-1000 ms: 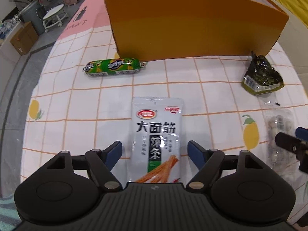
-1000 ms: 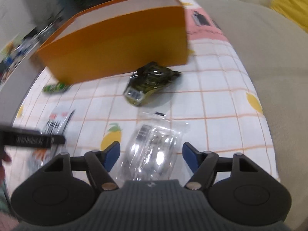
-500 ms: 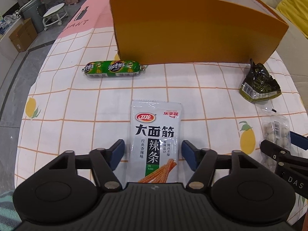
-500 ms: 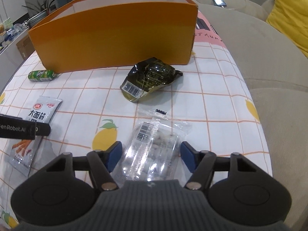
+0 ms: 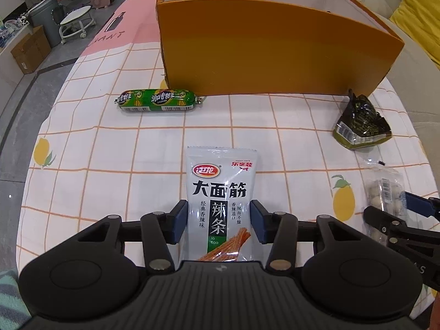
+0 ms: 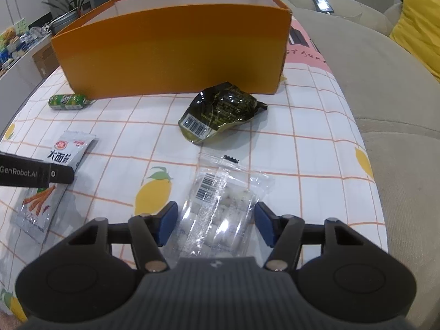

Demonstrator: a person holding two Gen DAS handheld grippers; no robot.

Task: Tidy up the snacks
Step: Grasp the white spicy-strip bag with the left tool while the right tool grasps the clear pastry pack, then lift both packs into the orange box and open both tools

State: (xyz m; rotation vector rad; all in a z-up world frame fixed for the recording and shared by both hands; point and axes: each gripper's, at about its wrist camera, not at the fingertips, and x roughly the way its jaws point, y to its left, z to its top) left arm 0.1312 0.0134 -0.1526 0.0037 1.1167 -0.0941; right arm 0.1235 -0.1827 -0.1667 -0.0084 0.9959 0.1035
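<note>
Left wrist view: left gripper pitched steeply down at the checked tablecloth, jaws closing, blue pads right at both side edges of the silver spicy-strip packet; the packet looks slightly raised at the pads, so pads pressing on it. Green sausage lies further off to the left, just in front of the orange box. Dark green pouch sits near the box's right corner. Right gripper's tip enters at the far right edge over the clear bag of white balls. Right wrist view: right gripper also angled down, jaws closing, clear bag of white balls between the pads, with gaps showing on both sides, not gripped yet. Dark green pouch lies beyond it, near the orange box. Silver spicy-strip packet at left under the left gripper's black finger; green sausage by the box's left corner.
</note>
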